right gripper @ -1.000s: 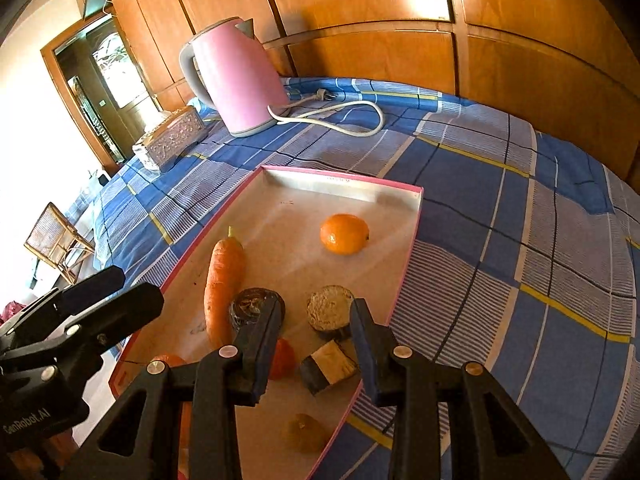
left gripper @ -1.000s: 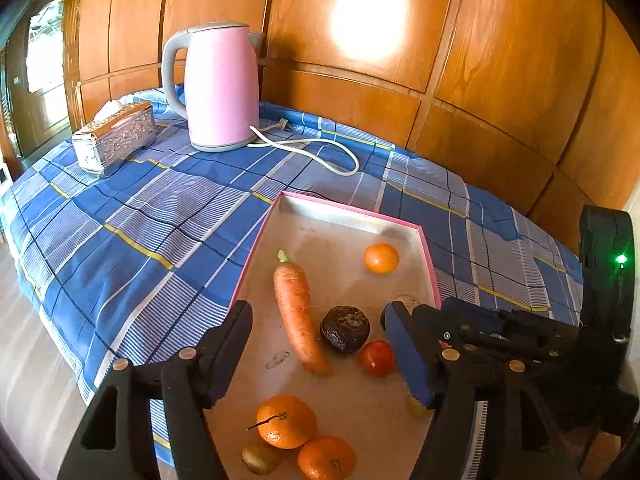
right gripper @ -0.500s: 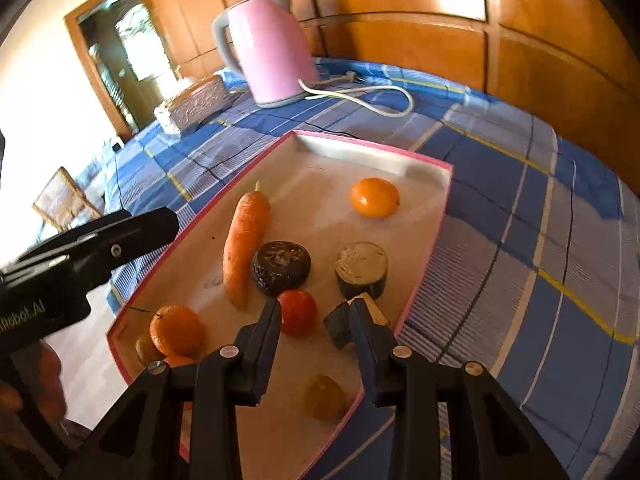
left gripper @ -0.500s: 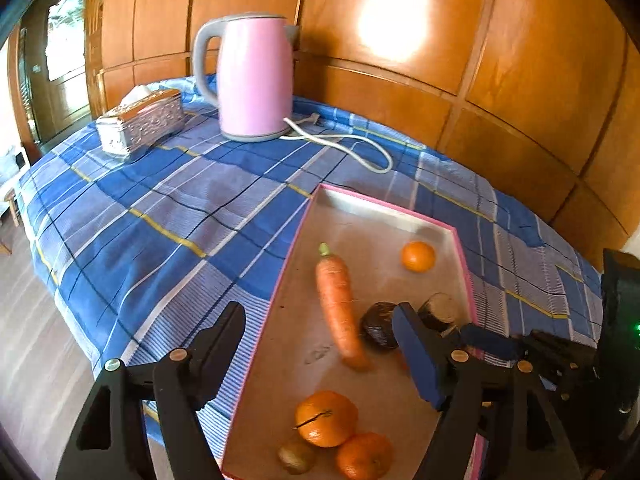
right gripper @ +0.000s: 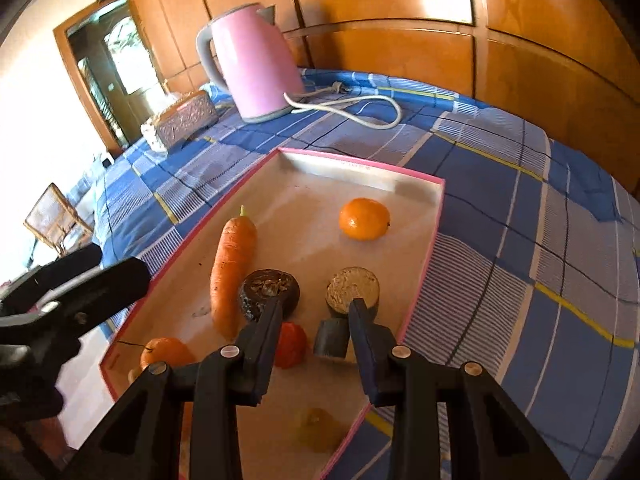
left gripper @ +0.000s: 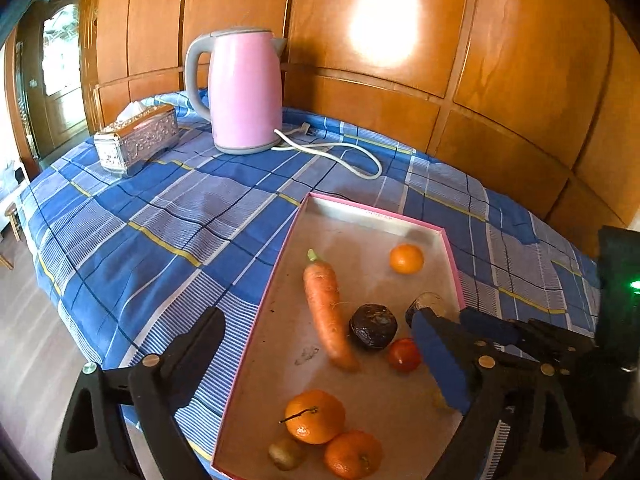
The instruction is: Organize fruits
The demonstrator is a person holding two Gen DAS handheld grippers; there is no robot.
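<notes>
Blue checked cloth (left gripper: 192, 216) with yellow lines covers the worktop; wood-panelled wall (left gripper: 500, 60) behind, a door (left gripper: 60, 68) at far left. On the cloth at the far side: pink kettle (left gripper: 244, 92) with white cord (left gripper: 340, 152), silver tissue box (left gripper: 138, 140) to its left.

Pink-edged tray (left gripper: 400, 222), near right, holds:
- carrot (left gripper: 326, 316), lengthwise, left of centre
- orange (left gripper: 406, 258), far right corner
- dark round fruit (left gripper: 374, 326) just beside the carrot
- tomato (left gripper: 404, 354) near it
- cut brown piece (right gripper: 352, 290)
- two oranges (left gripper: 316, 416) touching at the near end, a small kiwi (left gripper: 286, 454) beside them

Left gripper (left gripper: 320, 360): wide open, empty, over the tray.
Right gripper (right gripper: 314, 314): partly open, empty, above a small dark block (right gripper: 332, 338).
</notes>
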